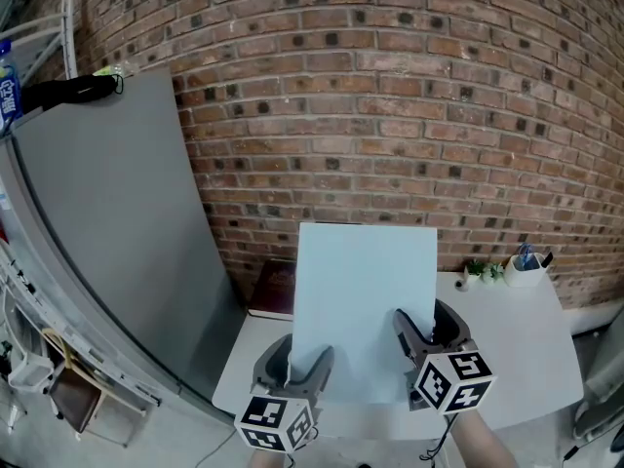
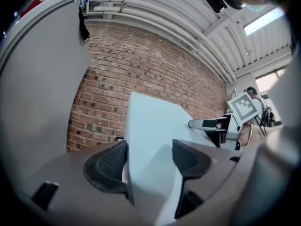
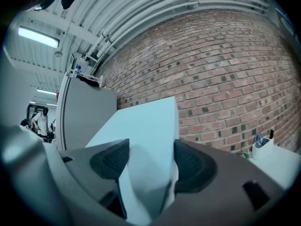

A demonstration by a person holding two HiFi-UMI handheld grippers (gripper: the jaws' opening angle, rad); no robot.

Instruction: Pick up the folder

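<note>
A pale blue folder [image 1: 366,300] is held off the white table [image 1: 517,330], its flat face towards the head camera and its far edge towards the brick wall. My left gripper [image 1: 300,357] grips the folder's near left corner, and the folder [image 2: 150,135] fills the gap between its pads. My right gripper [image 1: 424,322] holds the near right side, jaws wide and closed on the folder [image 3: 146,131], with some paper bunched between the pads. The right gripper [image 2: 225,124] also shows in the left gripper view, at the folder's other side.
A dark red book [image 1: 276,289] lies at the table's back left. A white cup of pens [image 1: 525,269] and a small plant [image 1: 483,271] stand at the back right. A tall grey cabinet [image 1: 107,232] is on the left, and a brick wall [image 1: 390,115] stands behind.
</note>
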